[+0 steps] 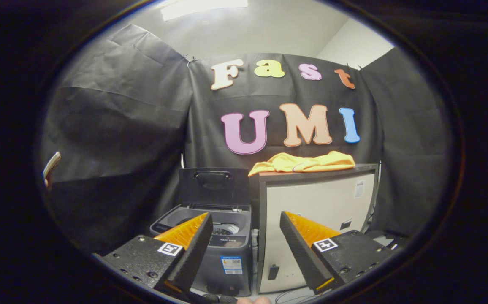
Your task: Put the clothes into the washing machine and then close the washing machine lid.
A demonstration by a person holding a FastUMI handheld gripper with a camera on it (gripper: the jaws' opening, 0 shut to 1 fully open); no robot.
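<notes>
Beyond my fingertips stand the two things that matter: the washing machine [223,236] on the left and a pale cabinet [315,228] touching its right side. My jaws [246,219] are spread wide with nothing between them, held well short of both; the left finger overlaps the near rim of the machine's tub, the right one crosses the cabinet's front.

On the cabinet's dark top, at the far side against the wall, lie the yellow clothes [303,162], a crumpled heap spread along the surface, one corner drooping over the left edge just above the machine. The washing machine lid [213,185] stands upright, handle facing me, leaving the tub open; I can make out part of the drum inside, though my left finger hides most of it, so I cannot tell what lies within.

Black cloth [121,139] drapes the booth on the left, far and right sides, creased and pinned at the top. Above it show a white ceiling and a bright light strip [204,7]. A few cables [290,297] seem to trail on the floor near the cabinet's foot.
</notes>
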